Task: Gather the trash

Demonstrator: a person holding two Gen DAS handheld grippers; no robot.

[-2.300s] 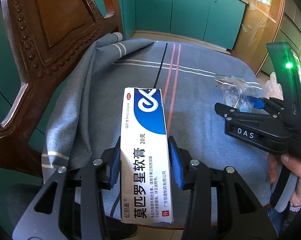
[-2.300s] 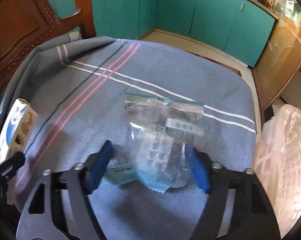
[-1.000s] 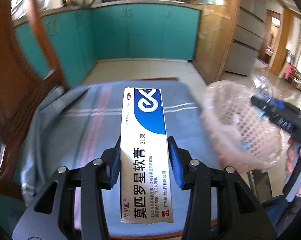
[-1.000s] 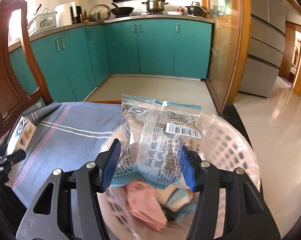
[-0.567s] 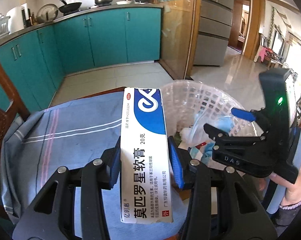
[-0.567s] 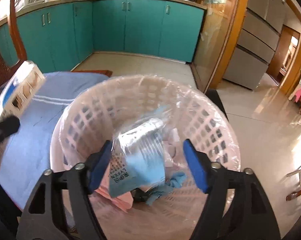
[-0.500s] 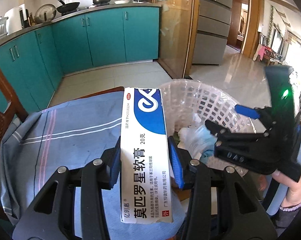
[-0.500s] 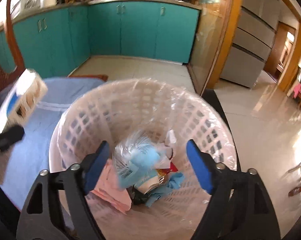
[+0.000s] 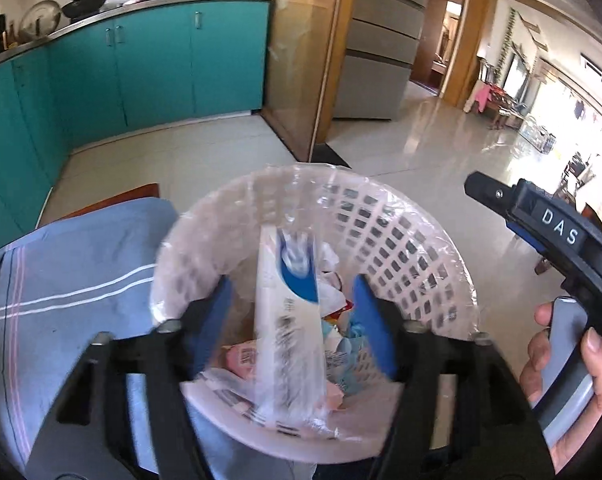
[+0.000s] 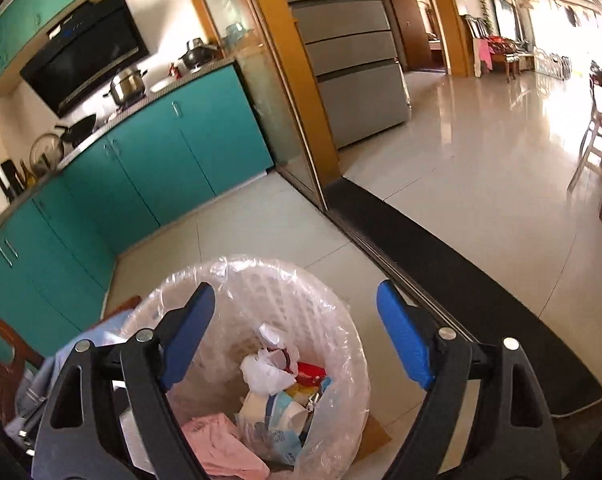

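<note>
A white lattice basket [image 9: 413,248] with a clear plastic liner stands beside the table, half full of trash. My left gripper [image 9: 291,286] hovers over it with its jaws opening. The white-and-blue ointment box [image 9: 289,320] is between the blue pads, blurred and touching neither, tipping down into the basket. My right gripper [image 10: 295,292] is open above the same basket [image 10: 341,320] with nothing between its fingers. The clear snack packet [image 10: 269,436] lies inside among a pink wrapper [image 10: 221,448] and crumpled paper. One black finger [image 9: 497,196] of the right gripper shows at the right of the left wrist view.
The table's blue-grey striped cloth [image 9: 81,280] lies left of the basket. A hand [image 9: 581,368] grips the right gripper's handle. Teal kitchen cabinets [image 10: 161,168] stand behind. A dark door threshold [image 10: 461,256] and a shiny tiled floor [image 10: 481,152] stretch to the right.
The left jaws have spread and let go of the ointment box, which now drops toward the basket. The right gripper released the clear packet into the basket and swung right.
</note>
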